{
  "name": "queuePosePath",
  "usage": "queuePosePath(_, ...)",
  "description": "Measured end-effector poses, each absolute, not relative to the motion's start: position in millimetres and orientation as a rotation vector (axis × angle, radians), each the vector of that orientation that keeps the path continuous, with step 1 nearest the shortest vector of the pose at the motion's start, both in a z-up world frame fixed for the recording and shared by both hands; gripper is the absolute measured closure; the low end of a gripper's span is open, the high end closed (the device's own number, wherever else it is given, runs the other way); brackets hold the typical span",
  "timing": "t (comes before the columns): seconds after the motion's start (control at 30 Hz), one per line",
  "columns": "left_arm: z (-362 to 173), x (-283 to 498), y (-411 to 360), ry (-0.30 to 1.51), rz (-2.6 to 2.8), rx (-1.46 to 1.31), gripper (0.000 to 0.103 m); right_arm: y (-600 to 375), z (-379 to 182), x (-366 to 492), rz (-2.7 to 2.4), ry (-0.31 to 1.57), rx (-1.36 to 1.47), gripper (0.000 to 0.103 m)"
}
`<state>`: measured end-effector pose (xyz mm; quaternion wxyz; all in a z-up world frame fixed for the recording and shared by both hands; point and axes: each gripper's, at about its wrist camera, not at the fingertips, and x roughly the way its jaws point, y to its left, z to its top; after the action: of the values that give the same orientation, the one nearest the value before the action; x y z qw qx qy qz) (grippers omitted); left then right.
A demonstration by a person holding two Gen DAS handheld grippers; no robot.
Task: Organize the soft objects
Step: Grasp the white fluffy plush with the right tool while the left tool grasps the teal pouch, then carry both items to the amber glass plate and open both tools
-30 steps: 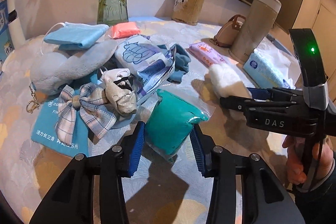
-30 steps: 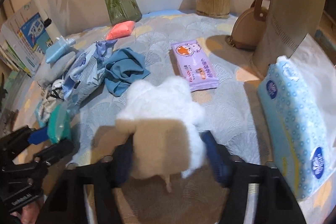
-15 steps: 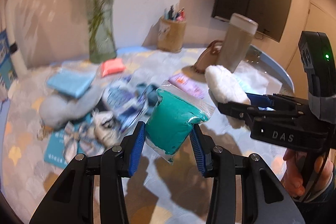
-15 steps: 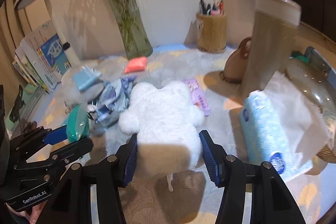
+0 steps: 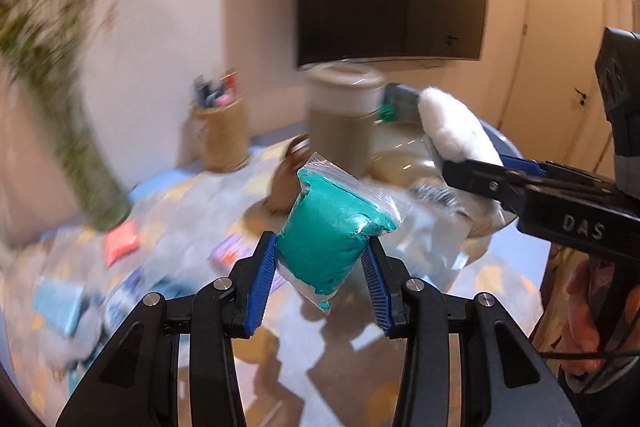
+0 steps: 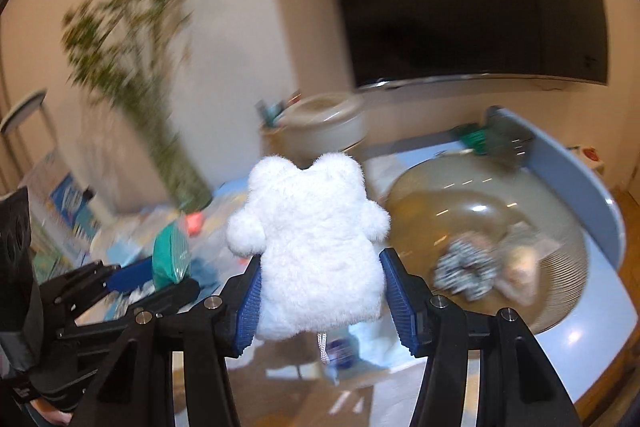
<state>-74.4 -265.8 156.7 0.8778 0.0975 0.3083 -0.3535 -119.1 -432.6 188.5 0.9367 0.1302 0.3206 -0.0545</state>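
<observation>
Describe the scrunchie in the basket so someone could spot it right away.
Find the big round basket at the table's right end. The scrunchie lies inside, left of a blurred pale item. Its speckled black-and-white ring shape sets it apart.

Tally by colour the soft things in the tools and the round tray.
Teal: 1, bagged putty in the left tool.
White: 1, plush in the right tool.
Black-and-white: 1, scrunchie in the tray.
Cream: 1, blurred fluffy item there.
Total: 4.
</observation>
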Motion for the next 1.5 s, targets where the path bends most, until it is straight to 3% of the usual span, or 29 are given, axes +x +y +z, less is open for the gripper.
queuePosePath(0.53, 148.2, -43.7, -416.9, 0.701, -0.898, 0.276, 0.063, -585.1, 163.1, -109.8, -0.367, 0.722, 0.446, 0.048)
queuePosePath(0.6, 145.2, -39.8, -426.9, 0.703, -0.9, 0.274, 0.058, -594.1, 160.1, -101.4, -0.37, 0.736, 0.467, 0.043)
queuePosePath(0.67, 143.4, -37.9, -431.3, 0.705, -0.875, 0.285, 0.032, -601.1, 158.1, -97.6, -0.372, 0.738, 0.487, 0.034)
queuePosePath(0.73, 142.4, -38.0, -431.3, 0.698, -0.879, 0.273, 0.026, -605.7, 156.6, -94.5, -0.363, 0.739, 0.491, 0.034)
queuePosePath(1.1, 153.1, -50.1, -408.1, 0.681, -0.888, 0.258, 0.026, -592.6, 161.9, -109.4, -0.343, 0.726, 0.469, 0.034)
queuePosePath(1.5, 193.4, -84.5, -293.8, 0.587, -0.798, 0.177, 0.026, -517.7, 199.7, -128.2, -0.249, 0.683, 0.388, 0.034)
